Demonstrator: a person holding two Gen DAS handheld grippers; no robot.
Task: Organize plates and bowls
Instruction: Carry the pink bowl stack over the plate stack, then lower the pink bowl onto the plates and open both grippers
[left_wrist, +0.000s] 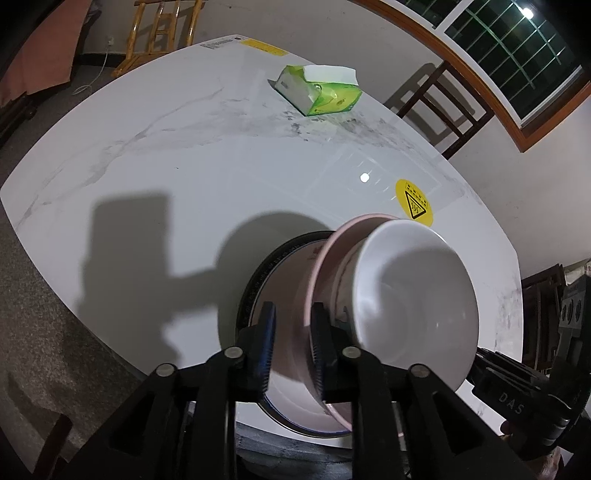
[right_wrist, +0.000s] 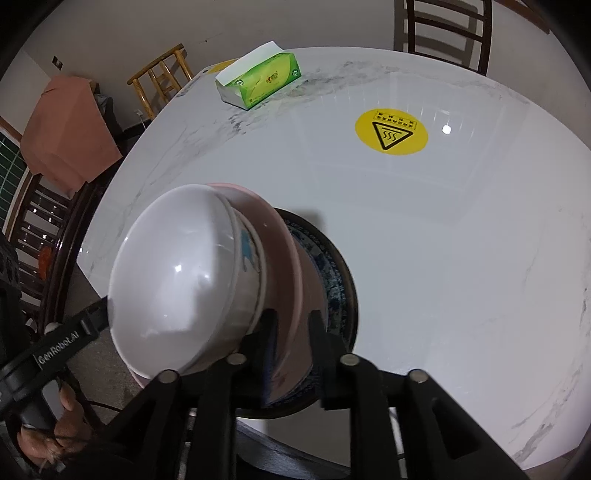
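- Resting near the counter (left_wrist: 155, 155) edge, the stack looks heavy and fragile: dark plate (right_wrist: 341, 280), pink plate (left_wrist: 321, 266), white bowl (left_wrist: 417, 295).
- My left gripper (left_wrist: 293, 354) and right gripper (right_wrist: 291, 354) stand slightly apart around the pink rim, not pressing; I would hold there.

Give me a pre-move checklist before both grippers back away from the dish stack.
1. White ceramic bowl nested in the pink plate: ok.
2. Pink plate resting on the dark-rimmed patterned plate: ok.
3. Left gripper jaws slightly apart around the pink plate rim; fully clear: cannot tell.
4. Right gripper jaws likewise straddling the rim; clear: cannot tell.
5. Stack well in from the white marble table edge: not ok, it sits near the front edge.
6. Green tissue box far from the stack: ok.
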